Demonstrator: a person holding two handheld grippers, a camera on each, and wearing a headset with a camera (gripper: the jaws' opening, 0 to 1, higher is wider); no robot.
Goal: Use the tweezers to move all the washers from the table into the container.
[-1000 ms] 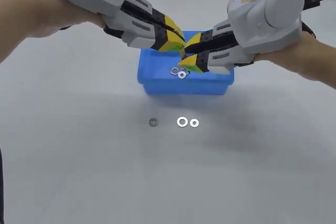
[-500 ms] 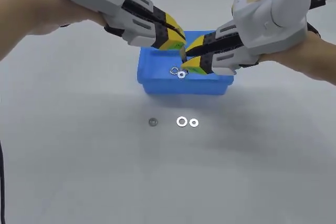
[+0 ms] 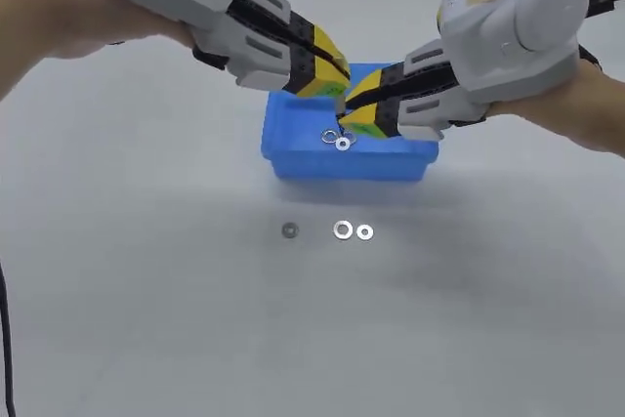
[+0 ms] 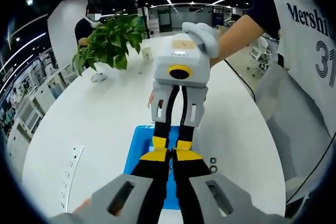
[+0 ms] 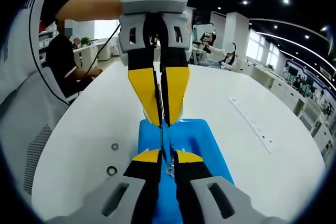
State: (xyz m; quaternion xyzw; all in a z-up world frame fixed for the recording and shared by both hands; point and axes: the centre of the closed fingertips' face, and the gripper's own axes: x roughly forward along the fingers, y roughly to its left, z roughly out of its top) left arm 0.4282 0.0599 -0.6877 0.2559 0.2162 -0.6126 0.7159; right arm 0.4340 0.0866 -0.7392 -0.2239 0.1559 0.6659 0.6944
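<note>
Container (image 3: 293, 158): showing plain blue.
Bench (image 3: 146, 290): showing pale grey-white.
2 washers (image 3: 343, 230): gleaming silver; 3rd washer (image 3: 290, 230) showing dull grey.
Left tool (image 3: 339, 85), right tool (image 3: 349, 114): wearing white shells, black jaws, yellow tips.
Tweezers (image 5: 165, 135): glinting silver.
Plant (image 4: 107, 43): showing green.
Shirt (image 4: 310, 19): showing navy, white lettering.

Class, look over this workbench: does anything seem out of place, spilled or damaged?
Nothing spilled or damaged. Three washers lie on the table before the blue container, one darker than the rest. The left gripper and right gripper pinch tweezers above it.
</note>
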